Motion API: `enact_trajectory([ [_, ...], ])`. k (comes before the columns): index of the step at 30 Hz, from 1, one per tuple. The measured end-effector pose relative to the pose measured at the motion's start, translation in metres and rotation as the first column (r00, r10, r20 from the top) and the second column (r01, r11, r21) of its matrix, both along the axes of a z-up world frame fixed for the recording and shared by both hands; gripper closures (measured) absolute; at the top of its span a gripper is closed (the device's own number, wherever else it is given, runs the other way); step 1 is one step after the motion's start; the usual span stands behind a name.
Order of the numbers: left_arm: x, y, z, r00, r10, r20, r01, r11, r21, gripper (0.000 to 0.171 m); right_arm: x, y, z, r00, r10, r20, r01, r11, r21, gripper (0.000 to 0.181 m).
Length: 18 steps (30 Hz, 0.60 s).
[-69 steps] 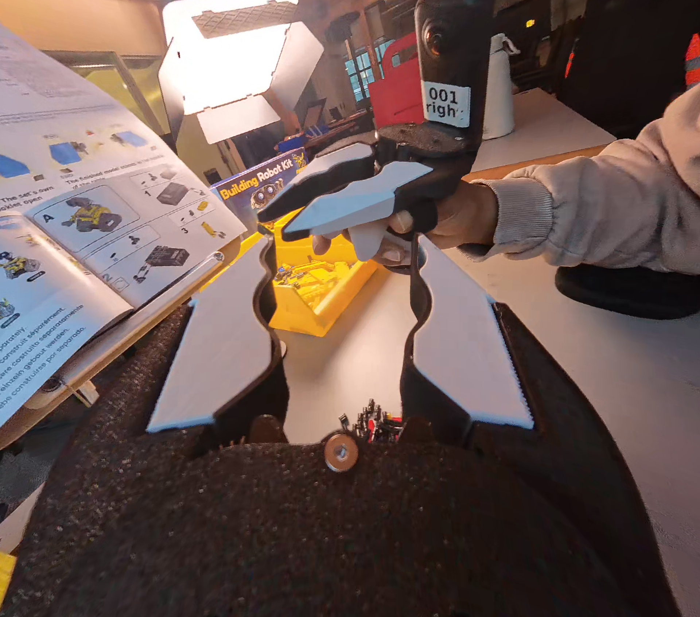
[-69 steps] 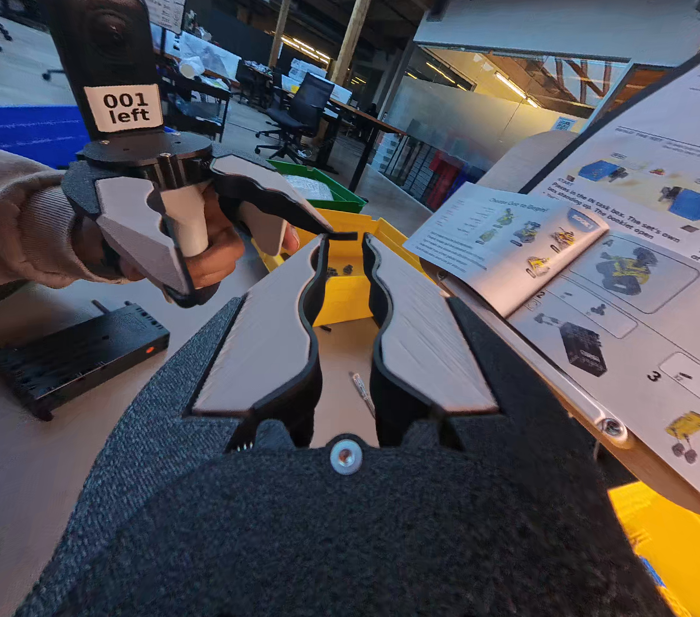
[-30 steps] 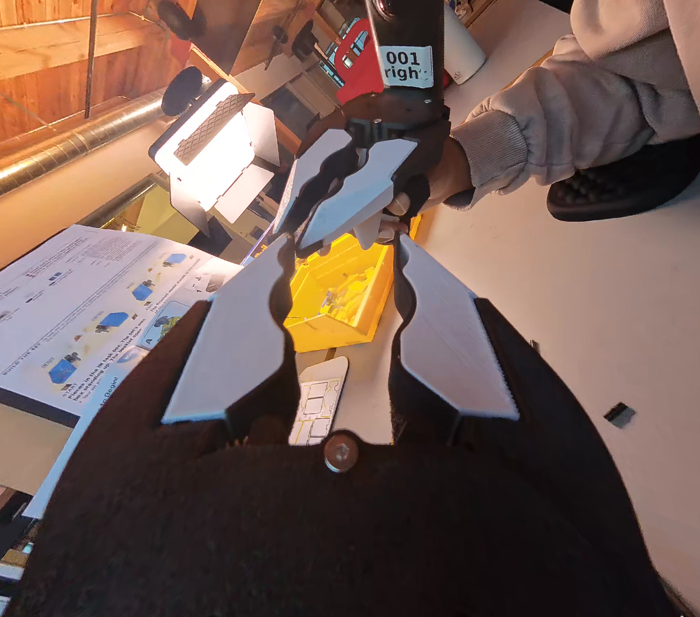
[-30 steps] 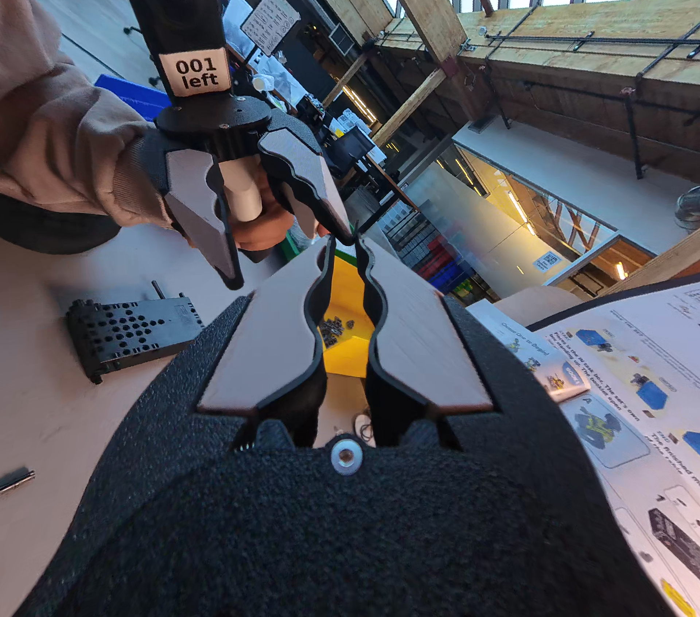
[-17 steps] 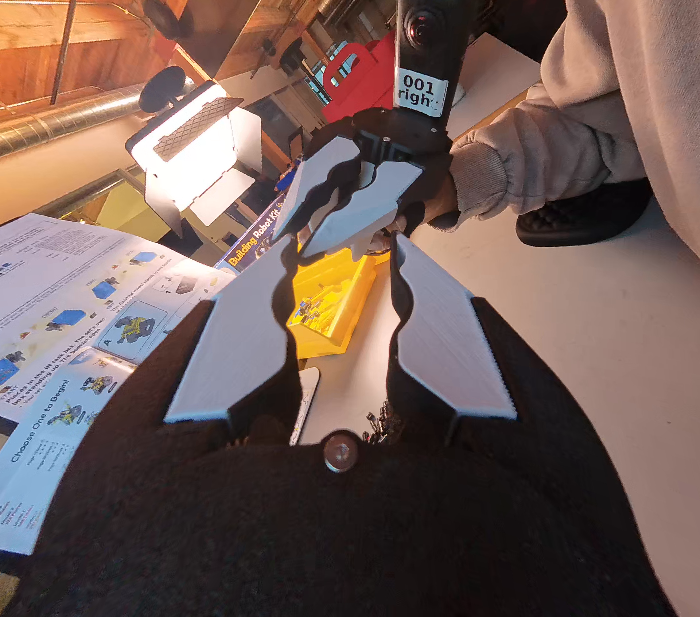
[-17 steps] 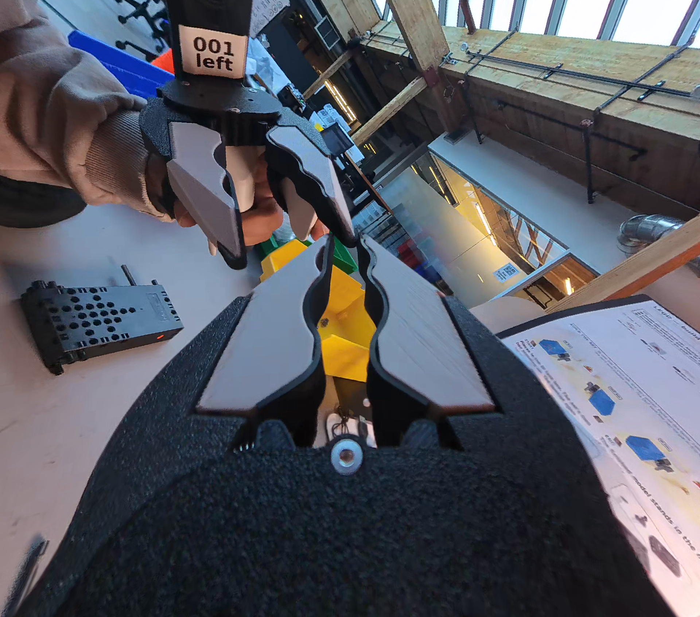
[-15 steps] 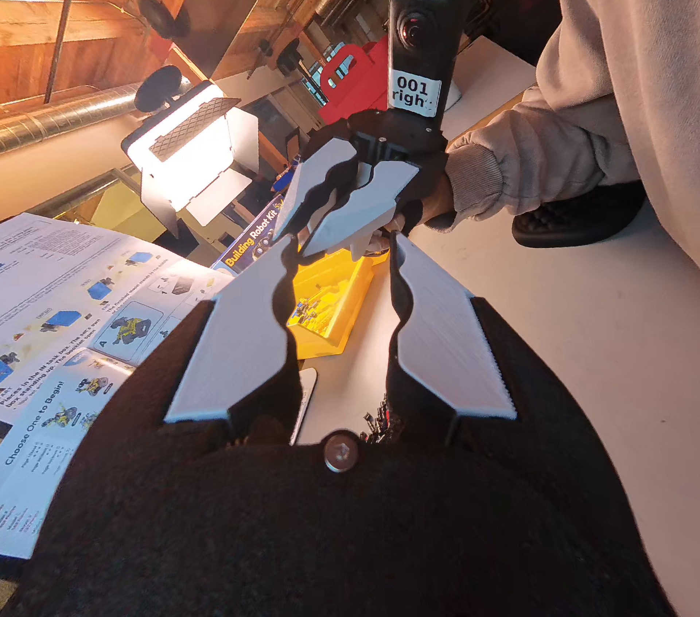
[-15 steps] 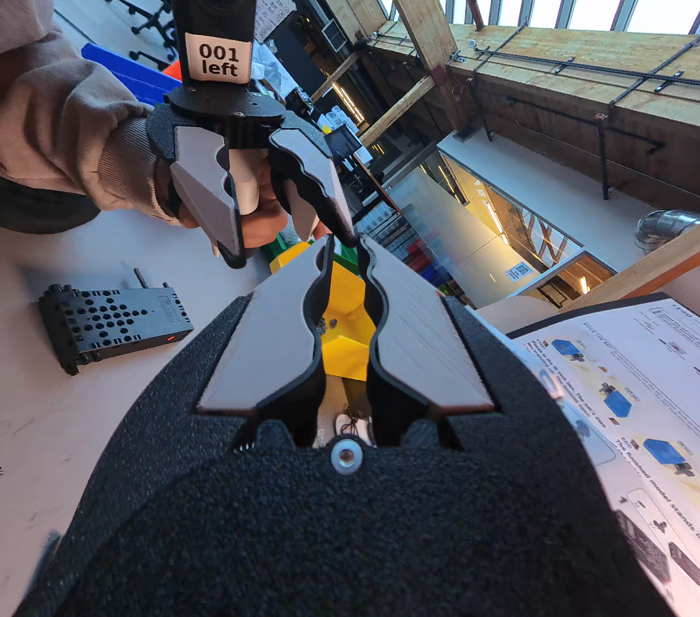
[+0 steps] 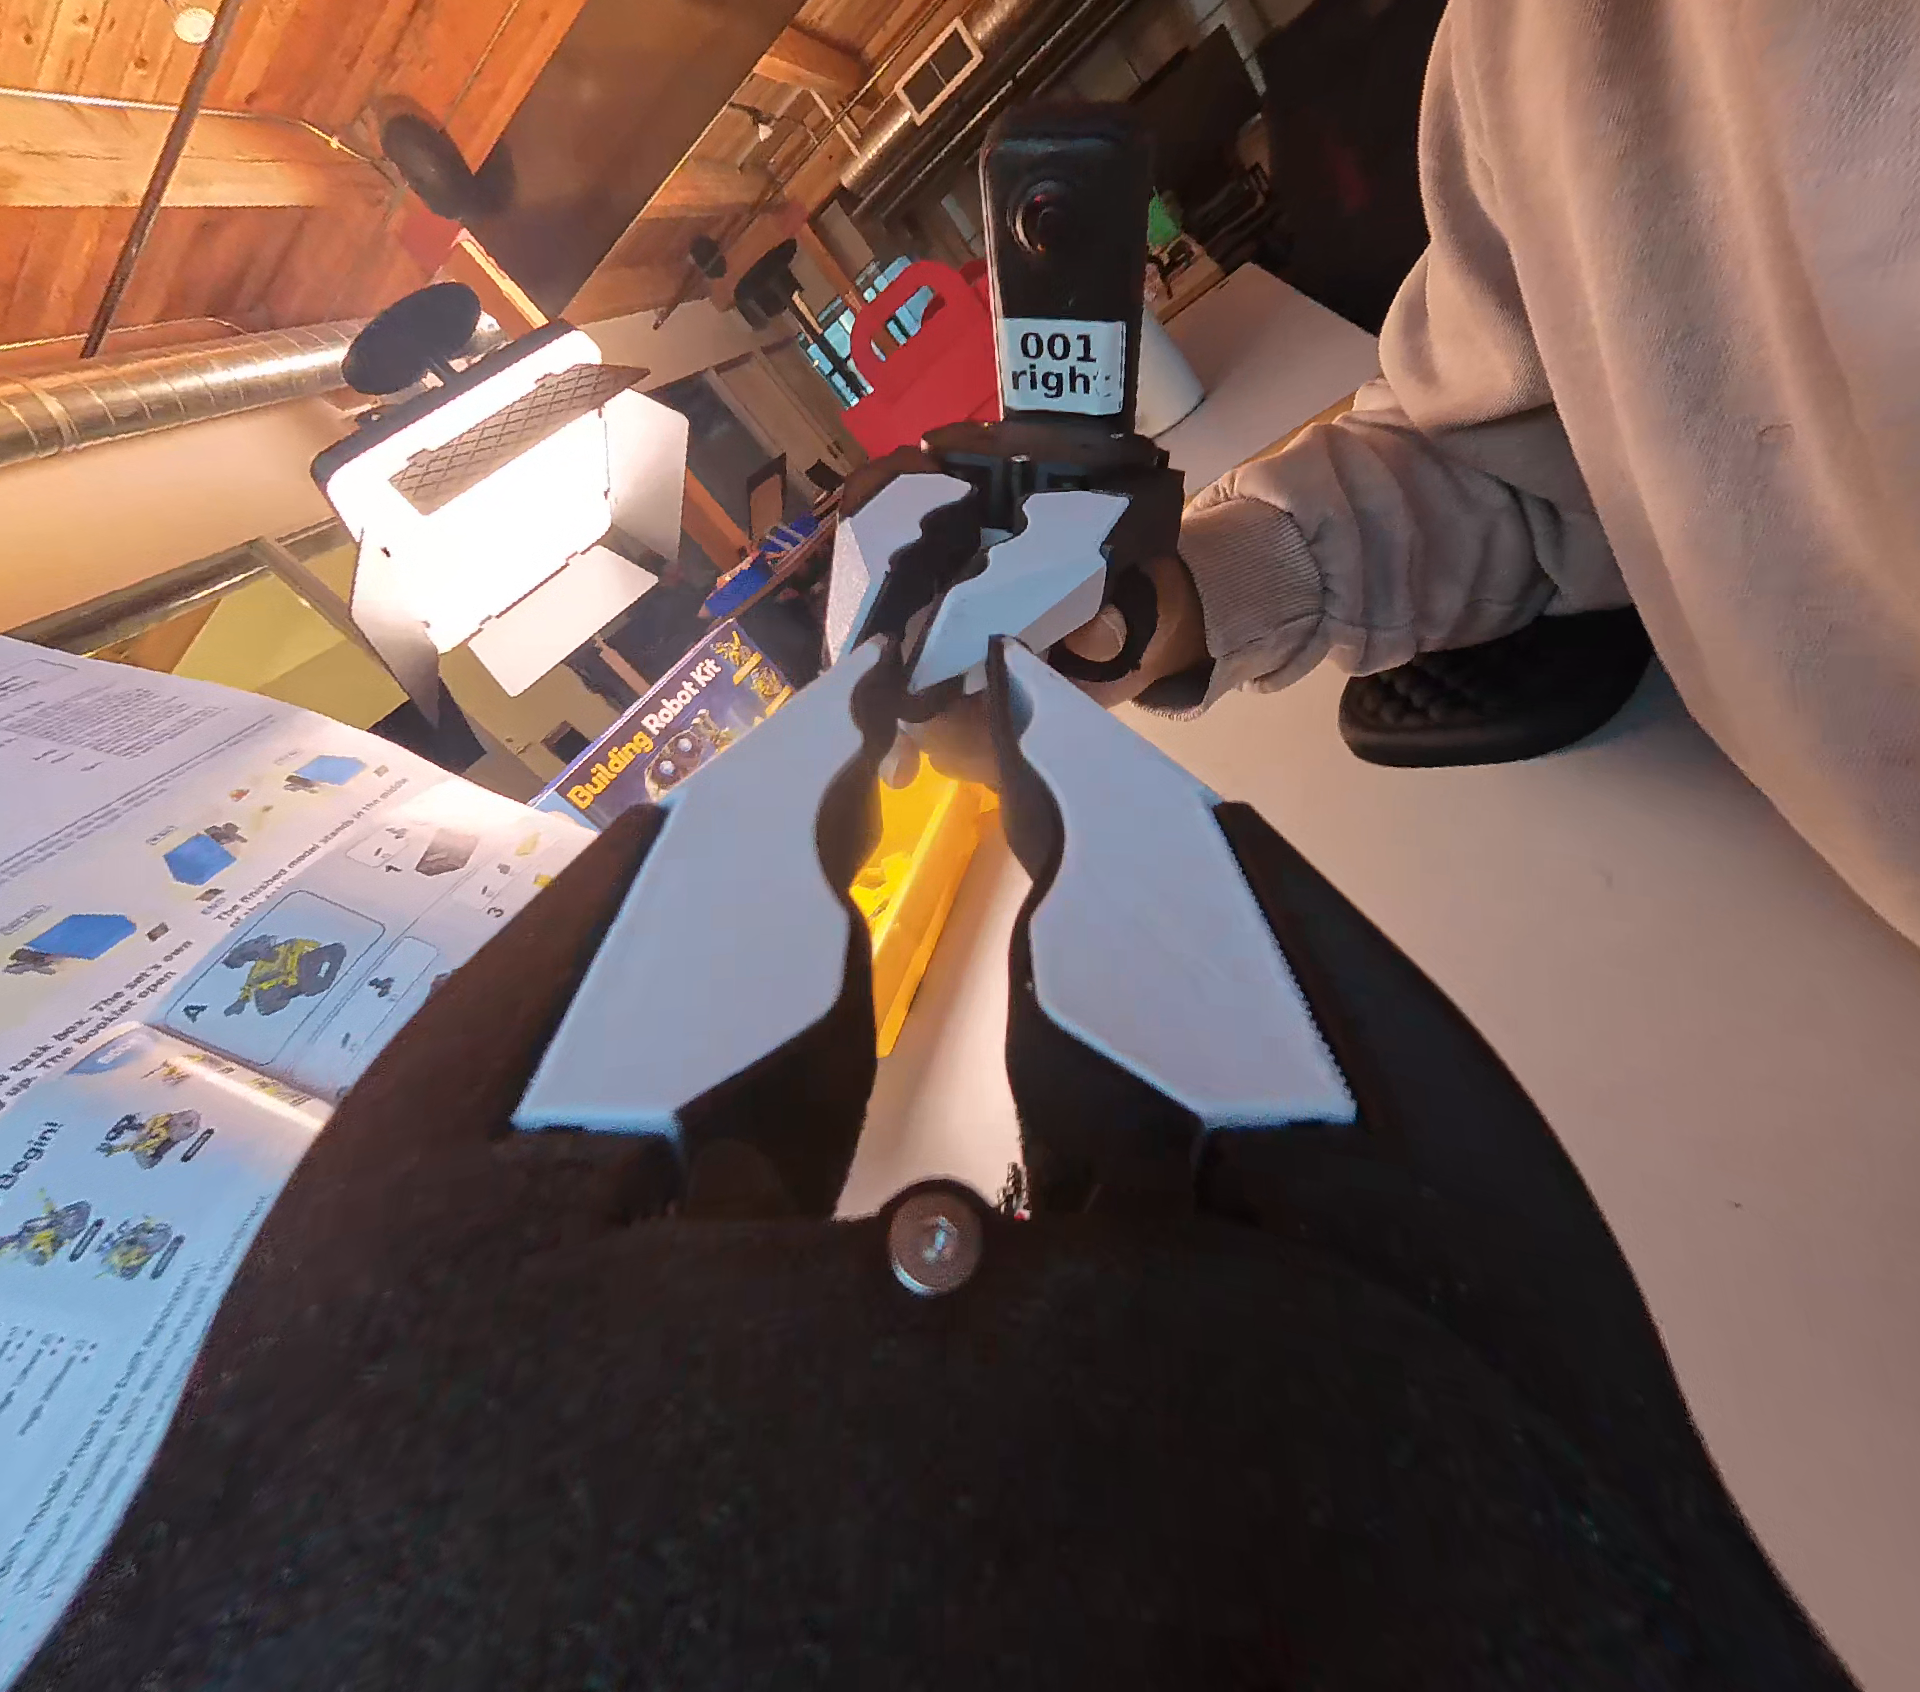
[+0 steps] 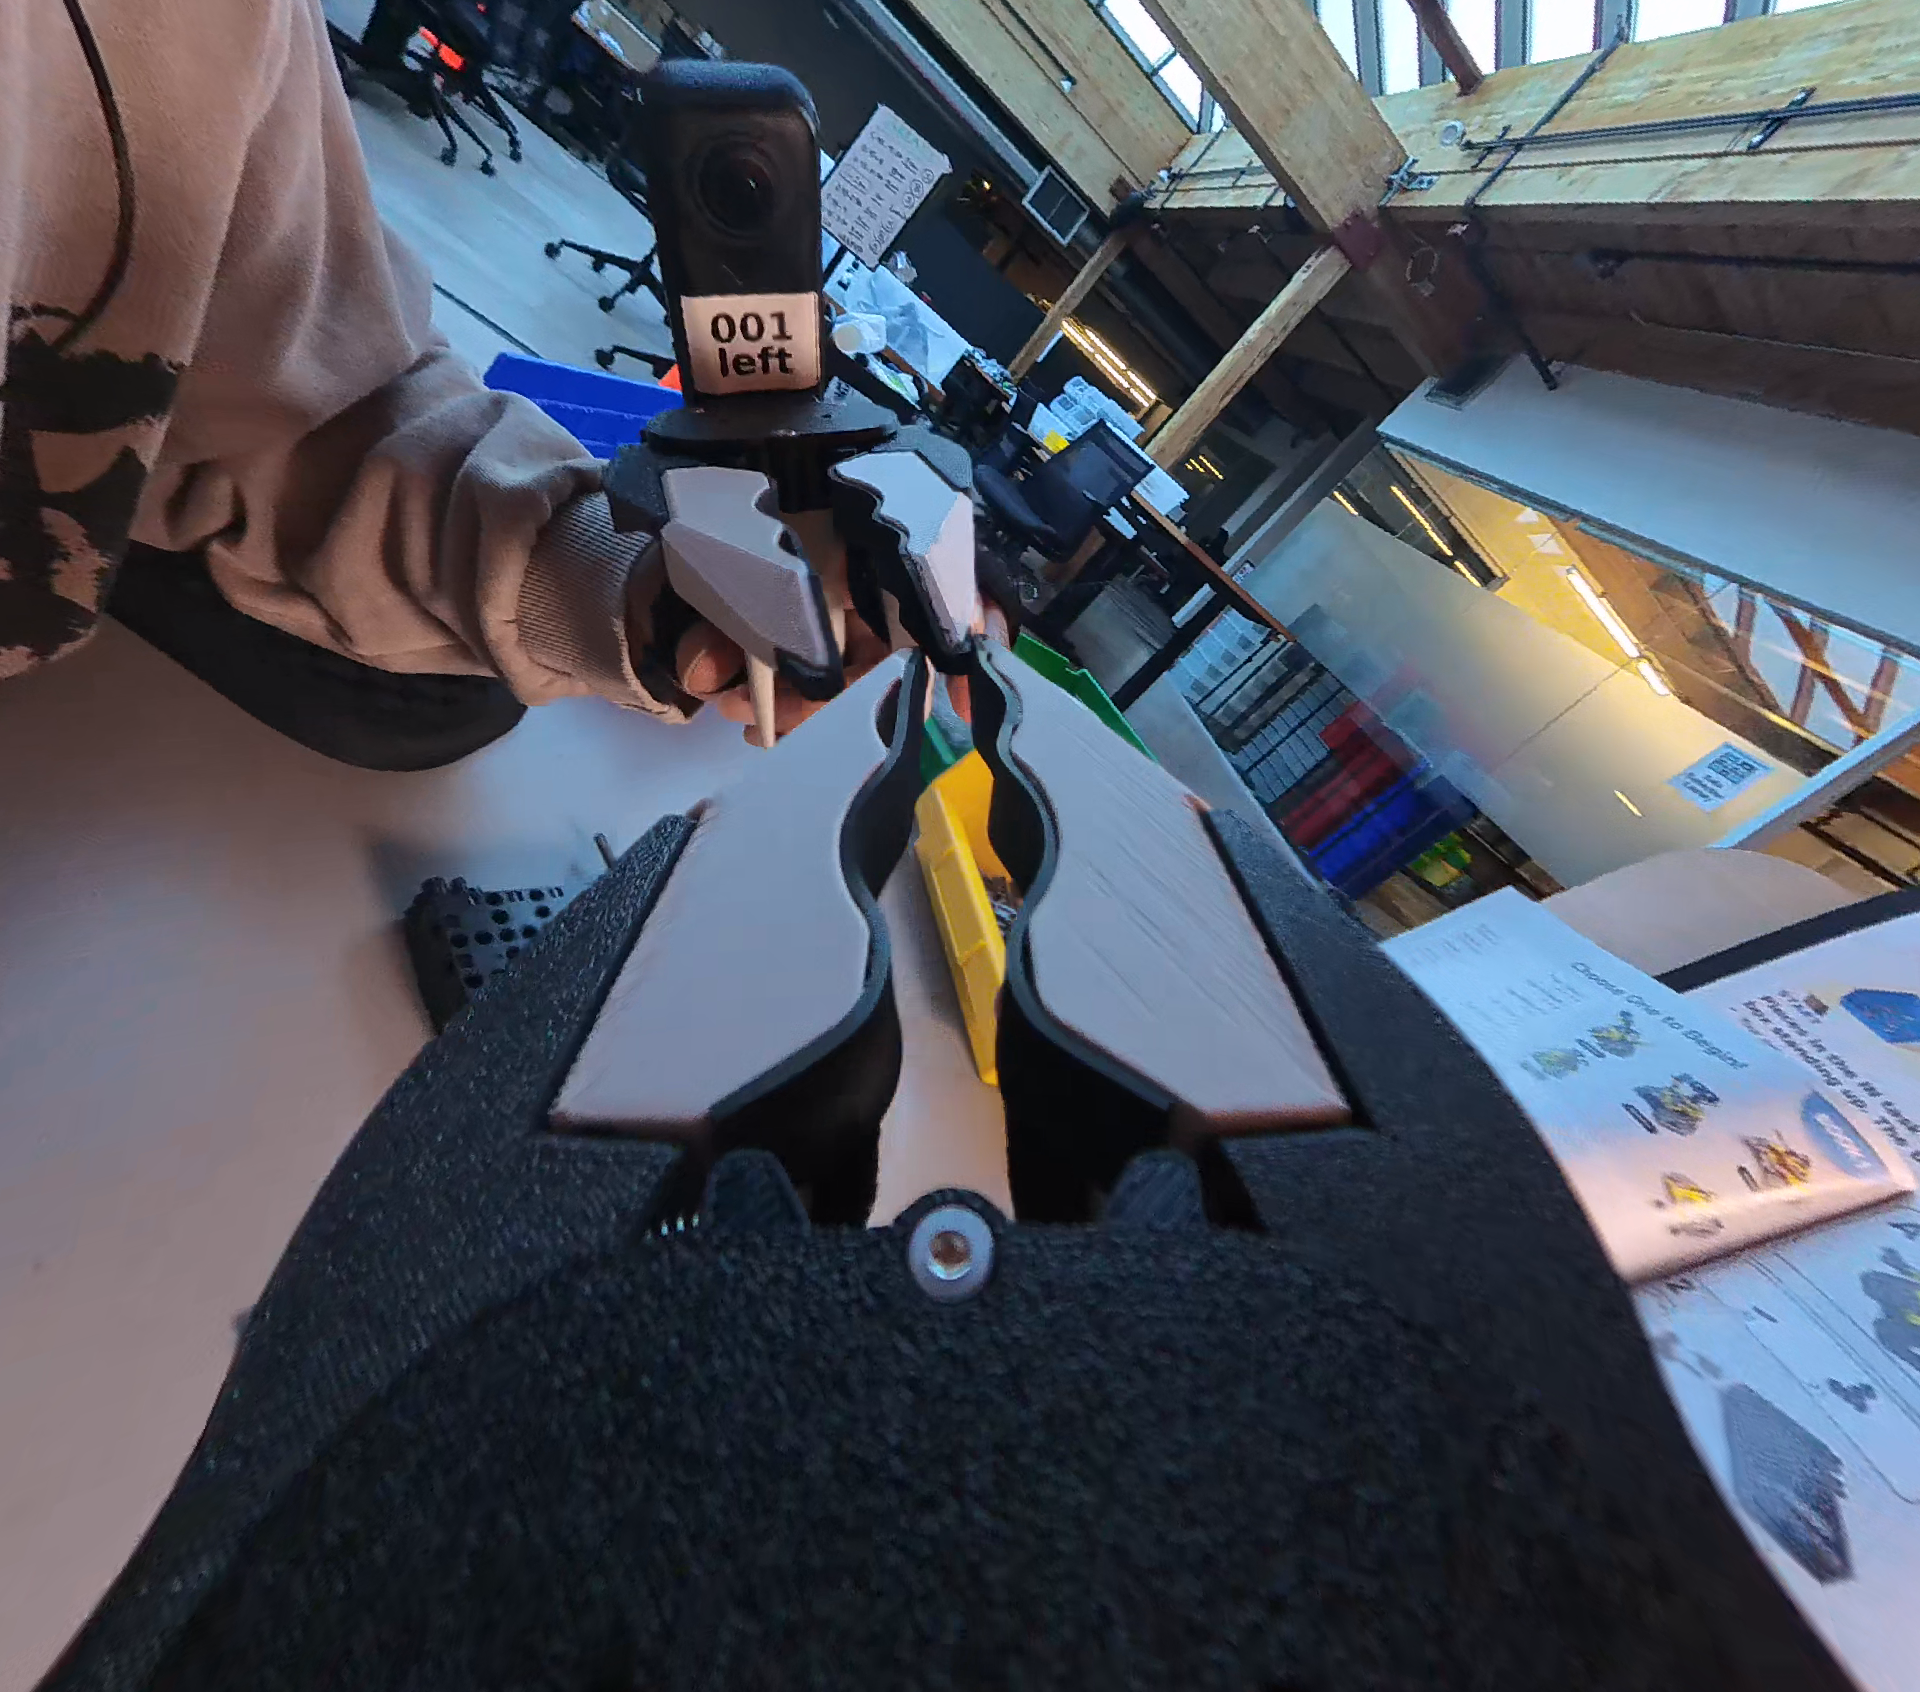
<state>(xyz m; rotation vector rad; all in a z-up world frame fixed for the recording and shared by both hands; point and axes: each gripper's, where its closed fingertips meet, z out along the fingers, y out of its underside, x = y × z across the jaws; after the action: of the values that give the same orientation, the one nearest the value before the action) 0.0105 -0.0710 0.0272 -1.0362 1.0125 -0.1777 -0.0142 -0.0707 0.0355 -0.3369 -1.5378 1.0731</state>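
Narrower than half a second ago, the left gripper's (image 9: 935, 666) fingers have drawn in to a moderate gap, and both tools have swung level and face each other tip to tip above the desk (image 9: 1558, 1071). Nothing sits between the left fingers. The right gripper (image 10: 948, 655) keeps its fingers only a slit apart, and I see nothing held there either. Its tips overlap the other tool's in both views, but whether they touch cannot be told.

Below and just beyond the meeting tips lies the yellow bin (image 9: 914, 894), with small dark parts inside it. An open instruction booklet (image 9: 208, 915) stands propped beside it, with the blue kit box (image 9: 665, 738) behind. A black perforated block (image 10: 468, 925) rests on the desk near the person's sleeve (image 10: 416, 499). With the tips this crowded there is little slack, so slow, steady hands would suit.
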Motion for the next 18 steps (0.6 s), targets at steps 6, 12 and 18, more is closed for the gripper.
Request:
enact_trajectory([
  [6, 0.002, -0.006, 0.002, 0.997, -0.057, 0.053, 0.057, 0.998, -0.007, 0.159, 0.003, -0.007, 0.001, 0.998, 0.059, 0.036, -0.056, 0.995, -0.081, 0.177],
  [12, 0.006, -0.014, -0.001, 0.988, -0.129, 0.089, 0.134, 0.989, -0.055, 0.161, 0.007, -0.014, -0.003, 0.989, 0.122, 0.084, -0.111, 0.986, -0.126, 0.178],
  [18, 0.011, -0.023, 0.001, 0.962, -0.224, 0.157, 0.236, 0.97, -0.062, 0.163, 0.012, -0.023, -0.001, 0.977, 0.192, 0.094, -0.174, 0.969, -0.173, 0.177],
])
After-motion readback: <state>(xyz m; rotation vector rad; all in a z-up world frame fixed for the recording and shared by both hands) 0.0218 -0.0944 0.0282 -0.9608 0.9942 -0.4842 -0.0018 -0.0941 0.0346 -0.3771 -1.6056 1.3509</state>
